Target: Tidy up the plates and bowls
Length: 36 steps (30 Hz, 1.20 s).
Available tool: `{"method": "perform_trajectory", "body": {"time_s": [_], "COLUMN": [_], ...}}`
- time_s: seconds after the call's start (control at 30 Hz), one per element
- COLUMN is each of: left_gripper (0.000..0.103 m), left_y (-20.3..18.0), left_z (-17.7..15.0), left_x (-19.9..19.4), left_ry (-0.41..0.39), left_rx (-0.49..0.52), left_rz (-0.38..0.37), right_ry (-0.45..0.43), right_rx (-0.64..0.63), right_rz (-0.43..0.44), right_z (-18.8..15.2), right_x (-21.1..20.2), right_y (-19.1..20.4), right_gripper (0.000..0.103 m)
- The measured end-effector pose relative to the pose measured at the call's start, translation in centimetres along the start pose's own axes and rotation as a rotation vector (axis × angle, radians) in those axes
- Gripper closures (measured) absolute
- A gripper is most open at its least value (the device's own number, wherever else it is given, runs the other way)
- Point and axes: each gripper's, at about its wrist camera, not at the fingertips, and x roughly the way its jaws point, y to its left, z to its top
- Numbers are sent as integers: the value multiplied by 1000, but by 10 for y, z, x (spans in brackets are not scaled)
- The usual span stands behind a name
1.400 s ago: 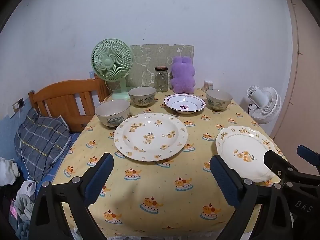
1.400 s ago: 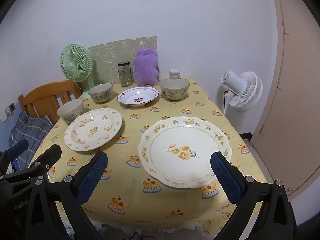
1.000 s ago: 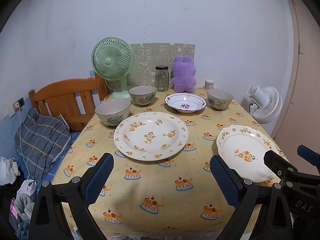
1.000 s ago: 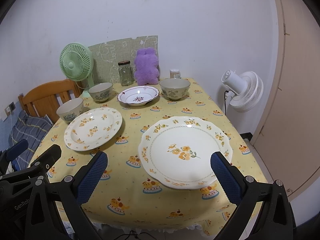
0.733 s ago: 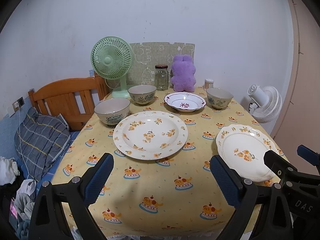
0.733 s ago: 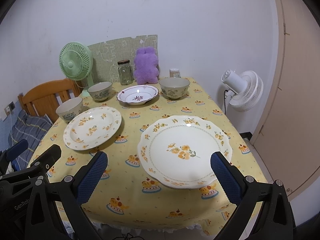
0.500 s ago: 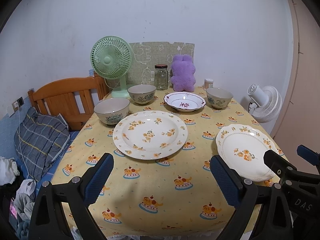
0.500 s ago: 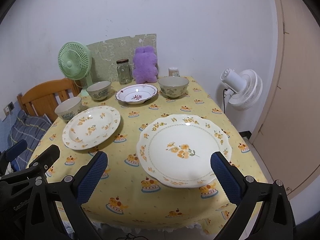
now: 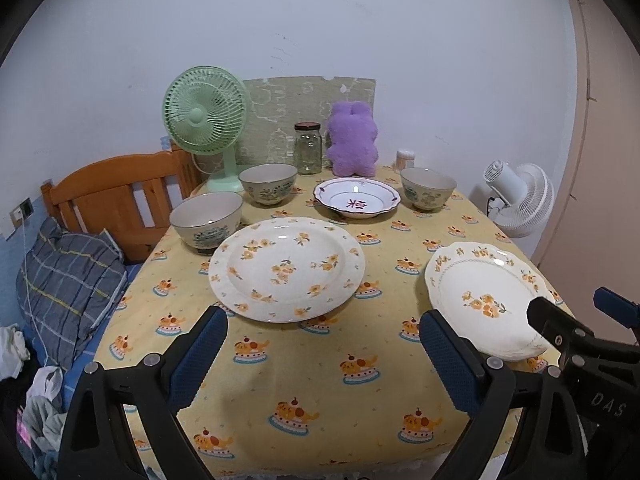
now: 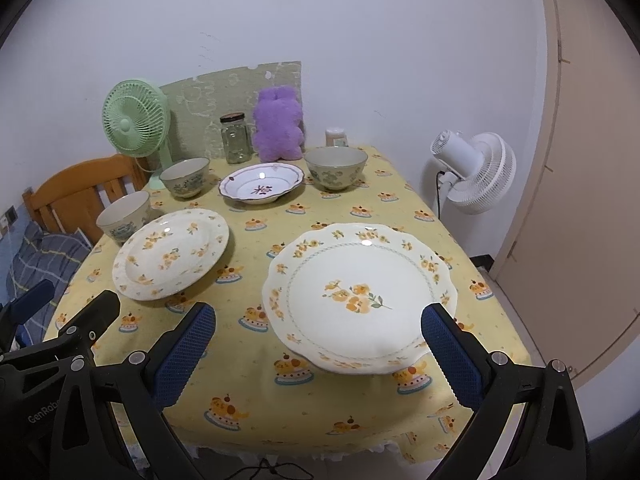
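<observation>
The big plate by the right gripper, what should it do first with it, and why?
Probably ease the right gripper forward and down to the near rim of the scalloped plate. Its jaws are wide open and empty, and that plate lies straight ahead of them at the table's near edge. The left gripper is open too, facing the other plate.

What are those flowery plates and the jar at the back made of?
The two floral plates look like glazed ceramic: opaque cream with small bright glints of light on them. The jar looks like clear glass, since the backdrop shows through it; its dark lid may be metal, though that is hard to tell.
</observation>
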Motion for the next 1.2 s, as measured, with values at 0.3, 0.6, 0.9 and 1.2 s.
{"method": "perform_trajectory", "body": {"time_s": [0.3,0.6,0.9,1.2], "left_gripper": [6,11,17,28], "left_y": [-13,-56,-105,-135], "left_z": [11,27,32,19], "left_x": [20,57,119,164], "left_ry": [40,92,197,316], "left_rx": [26,55,32,27], "left_rz": [-54,-95,-55,-6], "right_ry": [12,49,132,278], "right_rx": [12,48,9,16], "right_rz": [-78,-118,-67,-31], "right_z": [8,25,40,31], "right_x": [7,38,105,167], "right_y": [-12,-53,-97,-127], "right_gripper": [1,4,8,22]}}
